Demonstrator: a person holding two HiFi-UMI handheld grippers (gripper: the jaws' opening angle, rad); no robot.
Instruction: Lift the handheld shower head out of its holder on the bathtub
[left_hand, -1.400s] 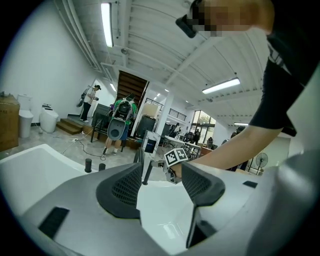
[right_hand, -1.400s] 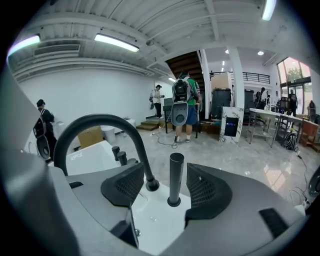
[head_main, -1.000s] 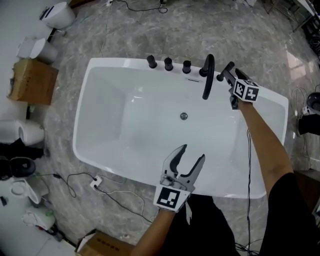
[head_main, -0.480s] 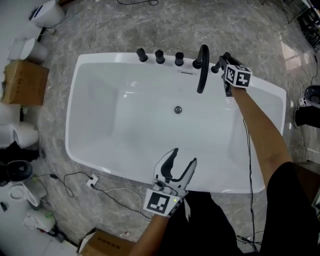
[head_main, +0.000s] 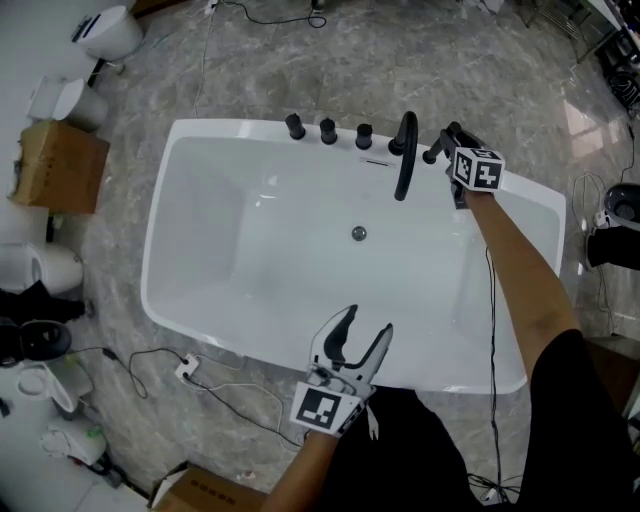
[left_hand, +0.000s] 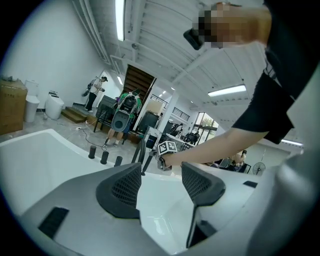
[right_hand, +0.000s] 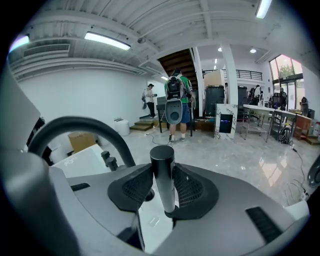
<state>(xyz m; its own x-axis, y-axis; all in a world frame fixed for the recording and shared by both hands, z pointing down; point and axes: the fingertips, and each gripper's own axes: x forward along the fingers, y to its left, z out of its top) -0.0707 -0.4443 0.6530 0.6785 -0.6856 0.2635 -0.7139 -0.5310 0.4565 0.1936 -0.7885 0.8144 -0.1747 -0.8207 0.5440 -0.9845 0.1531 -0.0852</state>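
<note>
My right gripper (right_hand: 162, 186) is at the far right rim of the bathtub (head_main: 215, 335). Its jaws are closing on the handheld shower head (right_hand: 162, 167), and both pads already sit against its black upright handle. The shower head stands in its holder, just right of the curved spout (head_main: 408, 150). My left gripper (left_hand: 160, 182) hovers over the near rim, jaws wide apart and holding nothing.

The black, cylindrical shower head (right_hand: 162, 172) stands upright, seated on the far right rim of the white bathtub (head_main: 200, 150).
</note>
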